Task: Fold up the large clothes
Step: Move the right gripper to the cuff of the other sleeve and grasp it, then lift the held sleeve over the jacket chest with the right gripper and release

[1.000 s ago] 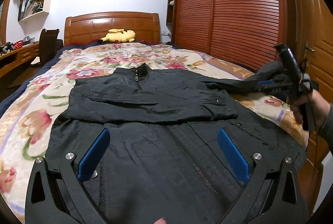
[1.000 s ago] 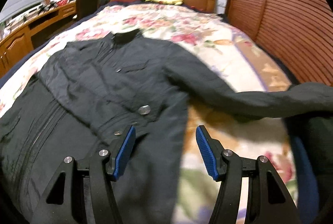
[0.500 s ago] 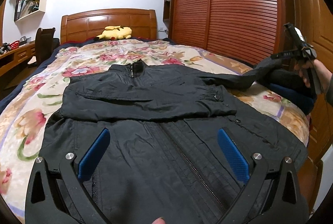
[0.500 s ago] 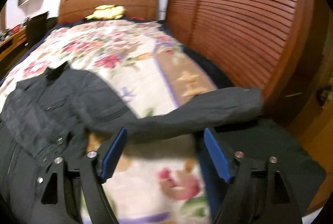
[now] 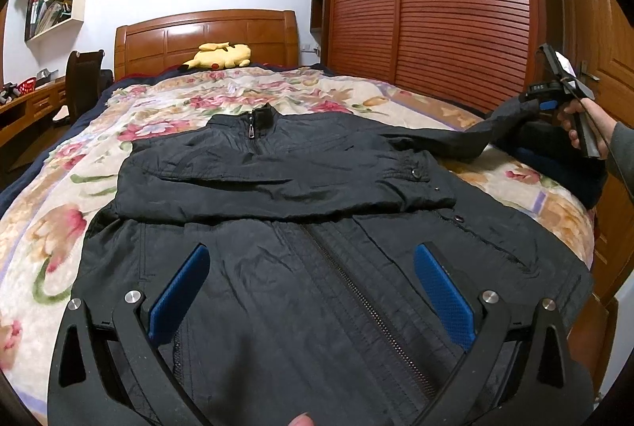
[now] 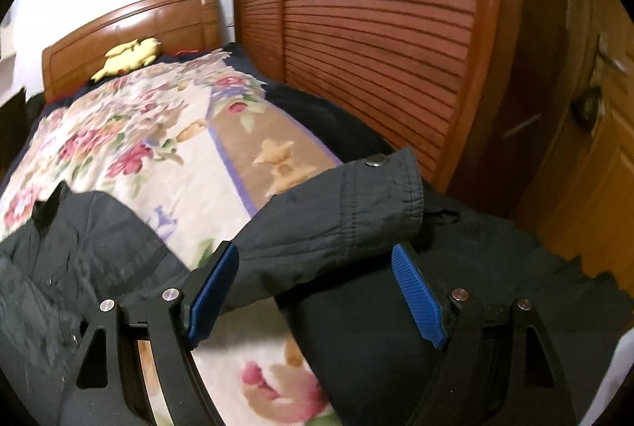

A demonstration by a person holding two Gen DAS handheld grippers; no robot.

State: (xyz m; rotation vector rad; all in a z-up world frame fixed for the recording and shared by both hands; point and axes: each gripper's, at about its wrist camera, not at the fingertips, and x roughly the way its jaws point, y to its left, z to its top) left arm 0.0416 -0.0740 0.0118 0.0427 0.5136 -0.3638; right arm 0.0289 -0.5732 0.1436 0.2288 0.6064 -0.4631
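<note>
A black zip jacket [image 5: 301, 307] lies front up on the flowered bed [image 5: 51, 228]. One sleeve [image 5: 277, 184] is folded across its chest. The other sleeve [image 5: 447, 140] stretches out to the bed's right edge. My left gripper [image 5: 313, 287] hovers open over the jacket's lower front, zip between its fingers. My right gripper [image 6: 317, 279] stands open around the outstretched sleeve just behind its snap cuff [image 6: 376, 196]; the pads are apart and not pressing. In the left wrist view a hand holds that right gripper [image 5: 549, 105] at the sleeve's end.
A dark garment [image 6: 436, 307] lies at the bed's right edge under the cuff. Louvred wardrobe doors [image 5: 436, 10] and a wooden door [image 6: 594, 168] stand close on the right. A yellow plush toy [image 5: 220, 55] sits by the headboard. A chair [image 5: 83, 77] and desk are at left.
My right gripper swung right from the jacket's body to the sleeve cuff at the bed's edge, rolling and widening its jaws. The left gripper stayed over the lower front.
</note>
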